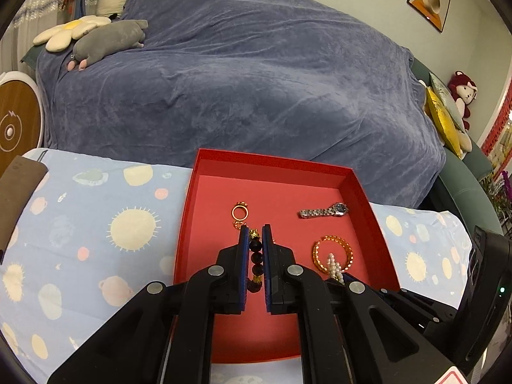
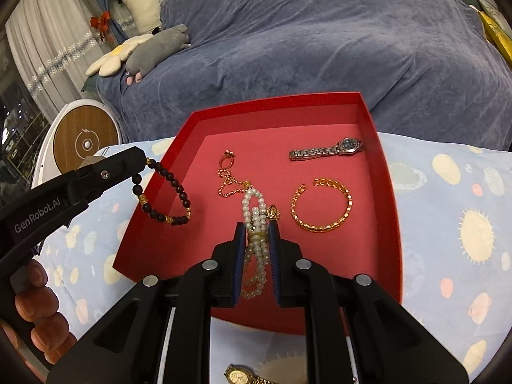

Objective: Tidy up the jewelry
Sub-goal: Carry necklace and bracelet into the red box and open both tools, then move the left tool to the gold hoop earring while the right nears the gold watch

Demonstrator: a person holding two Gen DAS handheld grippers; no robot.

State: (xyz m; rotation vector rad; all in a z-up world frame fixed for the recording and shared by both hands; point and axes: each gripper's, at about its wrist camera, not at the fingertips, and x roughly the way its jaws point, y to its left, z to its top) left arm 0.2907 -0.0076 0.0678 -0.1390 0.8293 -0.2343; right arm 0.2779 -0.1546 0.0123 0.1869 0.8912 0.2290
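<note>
Brand text: "GenRobot.AI" in pale letters on the black side of the left gripper (image 2: 145, 163), at the left of the right wrist view.
Sign: lightning-bolt symbol on the round wooden disc (image 2: 85, 142), far left.

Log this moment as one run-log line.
left claw: shut on dark bead bracelet | right claw: shut on pearl strand | both over red tray | tray holds: silver watch, gold bangle, ring

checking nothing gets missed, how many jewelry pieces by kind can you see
watches: 2, silver in the red box, gold outside it
bracelets: 3, dark bead, pearl, gold bangle
rings: 1, gold
chains: 1, gold
total: 7
</note>
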